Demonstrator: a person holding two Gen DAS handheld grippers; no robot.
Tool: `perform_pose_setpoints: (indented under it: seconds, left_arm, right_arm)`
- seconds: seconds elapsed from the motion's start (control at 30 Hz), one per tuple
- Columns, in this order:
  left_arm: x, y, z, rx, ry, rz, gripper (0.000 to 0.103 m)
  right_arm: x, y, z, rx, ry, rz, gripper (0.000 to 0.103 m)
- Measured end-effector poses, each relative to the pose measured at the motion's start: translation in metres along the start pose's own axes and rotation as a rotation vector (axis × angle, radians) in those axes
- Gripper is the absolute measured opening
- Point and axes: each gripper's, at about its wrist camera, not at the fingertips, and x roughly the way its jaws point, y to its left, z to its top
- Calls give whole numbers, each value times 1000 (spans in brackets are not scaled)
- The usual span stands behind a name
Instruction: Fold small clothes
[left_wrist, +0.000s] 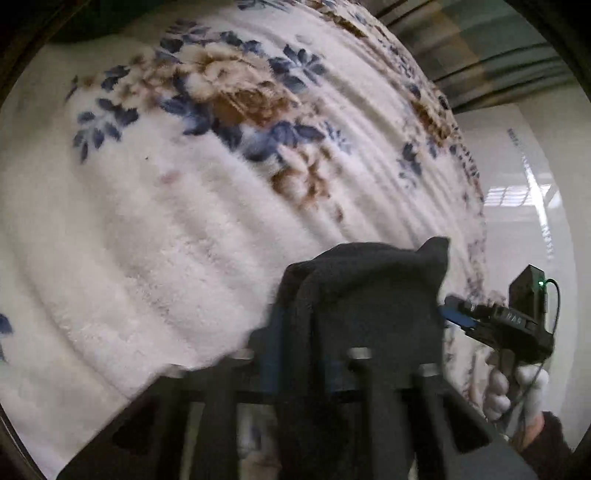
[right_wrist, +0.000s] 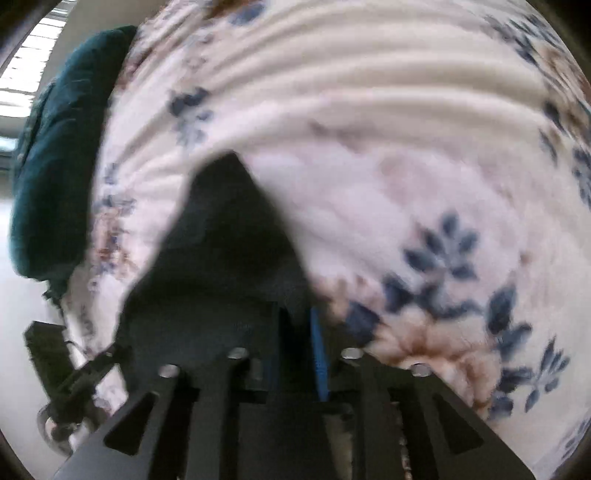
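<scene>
Over the floral blanket (left_wrist: 155, 236), near its edge, the left tool (left_wrist: 306, 354) and right tool (right_wrist: 295, 354) each pinch the dark cloth (left_wrist: 369, 295), which looks soft, light, best gripped at corners.

The dark cloth (left_wrist: 369, 295) hides the left gripper's (left_wrist: 303, 354) fingertips. In the right wrist view, motion blur smears the blanket (right_wrist: 369, 92).

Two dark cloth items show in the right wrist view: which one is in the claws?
The black garment, bunched at the right claw over the floral blanket. The teal cloth lies untouched at the blanket's left edge.
</scene>
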Motion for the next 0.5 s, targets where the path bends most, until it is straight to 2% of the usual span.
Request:
perform_pose_setpoints:
  seconds: [0.03,0.07,0.13,0.17,0.2,0.23,0.33,0.4,0.43,0.47,0.5]
  left_arm:
    - [2,2,1,-14,-4,-24,47]
    - [6,4,3,-21,-4,-19,47]
    - [15,4,6,-31,0,-31,41]
    - [17,0,6,-19,-19,-26,25]
    - [19,-4,8,-6,-22,-12,9]
    - [20,-5,10,-4,-27,-9,9]
    - [31,-1,17,12,3,13,11]
    - [27,0,19,-14,37,-11,20]
    - [21,-1,18,-21,46,-16,28]
    - [11,-3,13,-18,46,-20,32]
    - [-3,-7,4,-8,35,-26,43]
  right_arm:
    - [-2,4,6,-9,-16,23,61]
    - [-3,8,13,-14,-35,30,69]
    - [9,11,27,-10,-13,30,70]
    - [16,11,33,0,2,39,62]
    - [23,15,36,3,-1,54,44]
    - [27,20,41,-2,-18,76,3]
    - [26,22,49,11,-91,2,2]
    - [35,12,53,47,-46,2,3]
    - [38,11,53,45,-22,2,7]
    - [35,11,51,39,-11,-2,19]
    - [28,11,47,39,11,4,27]
